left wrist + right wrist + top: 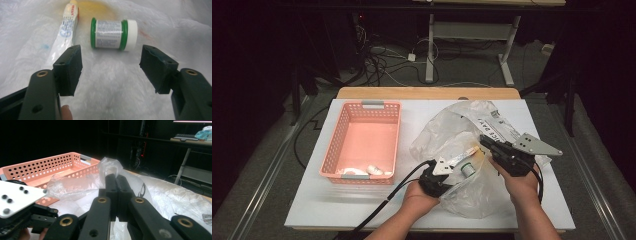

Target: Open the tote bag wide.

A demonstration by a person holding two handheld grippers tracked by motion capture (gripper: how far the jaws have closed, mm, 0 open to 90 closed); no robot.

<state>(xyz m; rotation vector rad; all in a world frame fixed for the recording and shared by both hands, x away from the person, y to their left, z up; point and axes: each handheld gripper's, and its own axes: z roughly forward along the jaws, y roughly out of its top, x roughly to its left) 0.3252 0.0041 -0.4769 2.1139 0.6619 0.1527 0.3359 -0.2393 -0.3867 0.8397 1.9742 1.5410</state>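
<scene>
L gripper (110, 67) jaws apart, empty | green-rimmed white-cap jar (113, 34) on side | R gripper (116, 180) clamped on plastic bag (160, 192)

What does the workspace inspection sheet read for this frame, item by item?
Surface: white table top, bare near the front edge.
Job's things: clear plastic bag; inside lie a green-rimmed jar on its side and a tube.
Clutter: pink basket with small white items.
Grippers: left gripper open, short of the jar; right gripper shut, pinching the bag.
Cables: black cable trailing from the left gripper.
Surroundings: dark room, floor cables, desk frame behind.
</scene>
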